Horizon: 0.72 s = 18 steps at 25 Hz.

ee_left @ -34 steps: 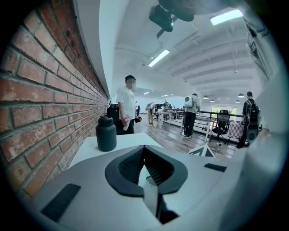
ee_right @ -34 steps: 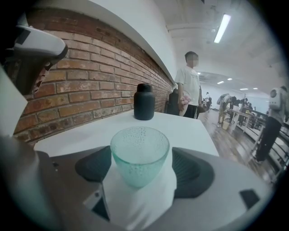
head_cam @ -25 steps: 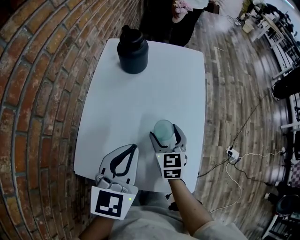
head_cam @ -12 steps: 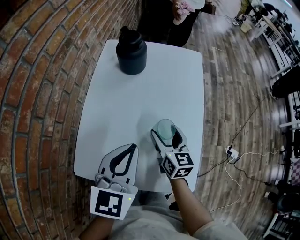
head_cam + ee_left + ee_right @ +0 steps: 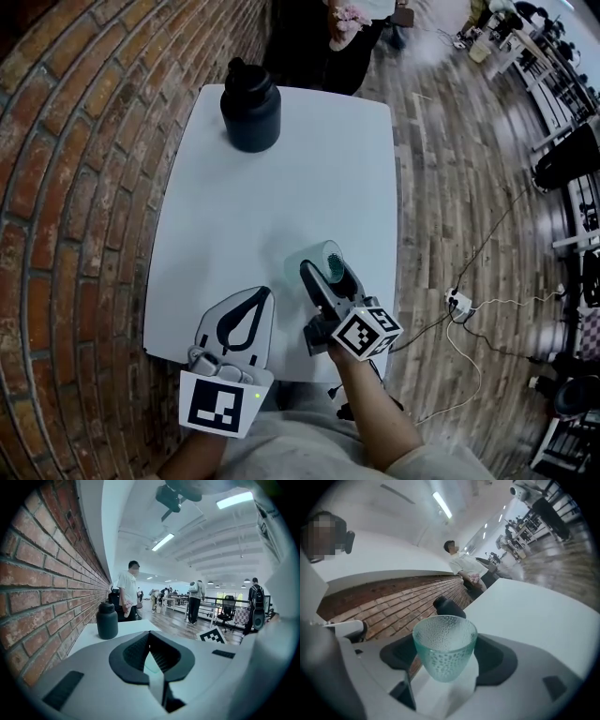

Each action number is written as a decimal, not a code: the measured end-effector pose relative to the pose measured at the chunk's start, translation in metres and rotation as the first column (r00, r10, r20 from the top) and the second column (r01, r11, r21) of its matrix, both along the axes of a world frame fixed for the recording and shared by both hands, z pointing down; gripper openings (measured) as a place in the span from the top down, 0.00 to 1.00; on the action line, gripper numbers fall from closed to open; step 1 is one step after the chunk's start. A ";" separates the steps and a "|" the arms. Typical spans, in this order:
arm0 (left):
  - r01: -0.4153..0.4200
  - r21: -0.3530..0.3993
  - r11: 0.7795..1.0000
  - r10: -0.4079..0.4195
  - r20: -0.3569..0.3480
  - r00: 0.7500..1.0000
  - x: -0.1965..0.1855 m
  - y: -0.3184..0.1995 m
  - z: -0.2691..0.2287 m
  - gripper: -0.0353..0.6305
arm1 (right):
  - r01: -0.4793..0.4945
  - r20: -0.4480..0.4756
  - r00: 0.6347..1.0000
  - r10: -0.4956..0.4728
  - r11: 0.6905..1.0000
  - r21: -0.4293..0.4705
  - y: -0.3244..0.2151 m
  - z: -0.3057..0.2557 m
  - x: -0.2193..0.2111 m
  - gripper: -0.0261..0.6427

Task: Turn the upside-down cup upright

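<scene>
The right gripper (image 5: pixel 325 270) clamps a tilted green dimpled glass cup (image 5: pixel 444 646) over the table's (image 5: pixel 281 187) near right corner. The left gripper (image 5: pixel 264 294) is closed, empty.

A white rectangular table with rounded corners (image 5: pixel 281 197) stands on a floor of brown wooden planks (image 5: pixel 441 169), with its long left side close to a red brick wall (image 5: pixel 84 187). A dark, round-shouldered bottle with a dark cap (image 5: pixel 250 105) stands upright directly on the table. It is well ahead of the left gripper (image 5: pixel 263 292) and slightly to its left, near the far left corner. From the right gripper (image 5: pixel 328 270) the bottle is far ahead and to the left. The left gripper is over the table's near edge; whether it rests on the top cannot be told. On the floor, to the right of the right gripper, lies a white power strip with cables (image 5: pixel 457 304).
</scene>
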<state>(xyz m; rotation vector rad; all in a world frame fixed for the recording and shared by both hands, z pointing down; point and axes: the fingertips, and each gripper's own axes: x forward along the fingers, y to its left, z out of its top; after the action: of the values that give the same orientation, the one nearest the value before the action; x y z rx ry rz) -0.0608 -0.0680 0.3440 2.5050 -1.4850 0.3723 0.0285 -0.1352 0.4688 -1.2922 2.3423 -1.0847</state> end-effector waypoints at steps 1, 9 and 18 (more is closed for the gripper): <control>-0.002 0.002 1.000 0.002 0.000 1.000 0.000 0.000 -0.001 0.93 | -0.004 0.030 1.000 0.004 1.000 -0.005 0.001 -0.001 0.000 0.40; -0.001 0.000 1.000 0.001 -0.003 1.000 -0.001 0.003 0.000 0.93 | -0.029 0.244 0.969 0.039 0.999 -0.045 0.005 -0.004 0.003 0.40; 0.006 0.001 1.000 -0.006 -0.004 1.000 -0.004 0.005 0.000 0.93 | -0.006 0.449 0.893 0.019 1.000 -0.030 0.010 -0.021 -0.002 0.41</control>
<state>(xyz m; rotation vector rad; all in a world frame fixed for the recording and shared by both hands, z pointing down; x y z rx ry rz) -0.0645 -0.0634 0.3440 2.5002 -1.4905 0.3661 0.0263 -0.1254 0.4476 -0.9340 1.9739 -1.2579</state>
